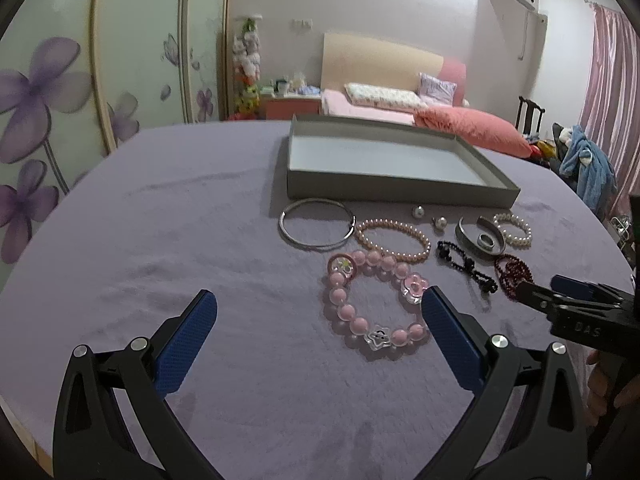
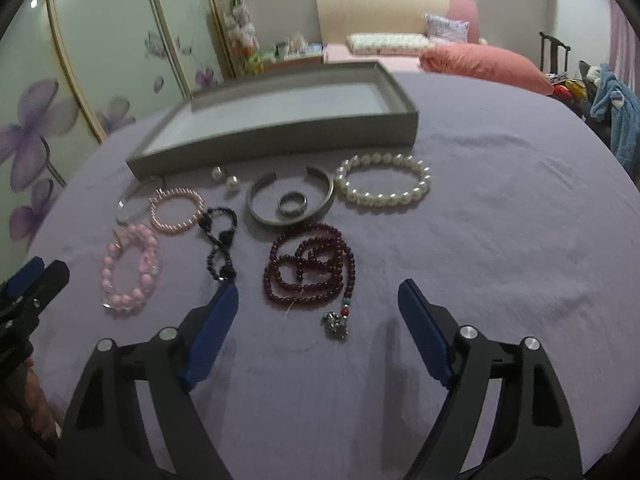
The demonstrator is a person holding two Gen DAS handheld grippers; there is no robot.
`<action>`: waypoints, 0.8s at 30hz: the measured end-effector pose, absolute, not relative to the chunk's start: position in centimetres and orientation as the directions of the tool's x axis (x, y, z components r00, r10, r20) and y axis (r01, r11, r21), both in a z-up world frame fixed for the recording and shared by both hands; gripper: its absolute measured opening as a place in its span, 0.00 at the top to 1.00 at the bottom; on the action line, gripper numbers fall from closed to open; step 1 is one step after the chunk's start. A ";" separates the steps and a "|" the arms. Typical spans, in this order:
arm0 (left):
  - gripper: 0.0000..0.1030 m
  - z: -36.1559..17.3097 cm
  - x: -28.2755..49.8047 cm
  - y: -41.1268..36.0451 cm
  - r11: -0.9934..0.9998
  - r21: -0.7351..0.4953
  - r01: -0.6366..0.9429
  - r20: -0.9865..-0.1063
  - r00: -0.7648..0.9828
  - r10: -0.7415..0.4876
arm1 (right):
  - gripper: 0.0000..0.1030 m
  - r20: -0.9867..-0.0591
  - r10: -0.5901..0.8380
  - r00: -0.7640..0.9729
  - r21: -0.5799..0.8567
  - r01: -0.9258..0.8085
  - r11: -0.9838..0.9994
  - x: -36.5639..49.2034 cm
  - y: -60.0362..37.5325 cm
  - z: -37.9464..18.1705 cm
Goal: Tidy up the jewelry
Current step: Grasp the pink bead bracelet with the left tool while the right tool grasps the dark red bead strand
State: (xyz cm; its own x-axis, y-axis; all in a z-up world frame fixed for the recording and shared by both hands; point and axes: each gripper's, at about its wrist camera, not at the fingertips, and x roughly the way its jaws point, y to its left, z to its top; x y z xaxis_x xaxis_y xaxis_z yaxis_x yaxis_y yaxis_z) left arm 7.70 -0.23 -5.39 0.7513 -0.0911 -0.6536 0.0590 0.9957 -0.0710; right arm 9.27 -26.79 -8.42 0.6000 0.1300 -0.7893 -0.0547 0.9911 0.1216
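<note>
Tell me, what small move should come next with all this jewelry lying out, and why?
Probably lower the right gripper onto the dark red bead strand and close. Its jaws stand open with nothing between them, the strand lies just ahead, and the grey tray behind the jewelry holds nothing yet.

- The letters "DAS" stand in faint grey on the black body of the right gripper (image 1: 554, 286), seen at the right edge of the left wrist view; anything before them is too dim to read.
- No other writing, label or number can be read, neither on the grey tray (image 1: 400, 188) nor on the jewelry.
</note>
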 end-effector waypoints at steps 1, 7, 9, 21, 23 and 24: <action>0.02 -5.5 7.9 -0.2 0.996 -0.073 0.060 -0.662 0.743 -0.093 | 0.29 -0.797 0.116 0.593 0.100 -0.059 0.993 9.7 -26.5 -8.7; 0.03 -6.1 9.3 -0.1 0.995 -0.080 0.065 -0.698 0.709 -0.103 | 0.49 -0.787 0.064 0.614 0.024 -0.074 0.997 10.3 -25.6 -9.0; 0.05 -6.3 9.8 -0.3 0.994 -0.081 0.070 -0.710 0.696 -0.107 | 0.64 -0.782 0.075 0.618 0.022 -0.093 0.995 10.0 -25.3 -9.0; 0.36 -7.6 11.9 -0.5 0.992 -0.088 0.090 -0.771 0.625 -0.125 | 0.90 -0.783 0.112 0.612 0.050 -0.117 0.992 10.4 -25.8 -8.4; 0.41 -7.7 11.9 -0.7 0.993 -0.073 0.095 -0.774 0.622 -0.116 | 0.90 -0.782 0.114 0.612 0.052 -0.117 0.992 10.5 -25.6 -8.5; 0.46 -7.7 11.9 -0.8 0.993 -0.062 0.097 -0.776 0.622 -0.109 | 0.90 -0.782 0.115 0.612 0.054 -0.117 0.992 10.6 -25.7 -8.4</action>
State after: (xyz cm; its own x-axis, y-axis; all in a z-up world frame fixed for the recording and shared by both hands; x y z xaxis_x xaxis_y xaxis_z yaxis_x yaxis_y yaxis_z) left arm 11.92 -0.79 -7.70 0.6217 -0.1093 -0.7756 0.0970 0.9933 -0.0623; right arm 10.60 -25.67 -8.45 0.6122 0.1151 -0.7823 -0.1171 0.9916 0.0542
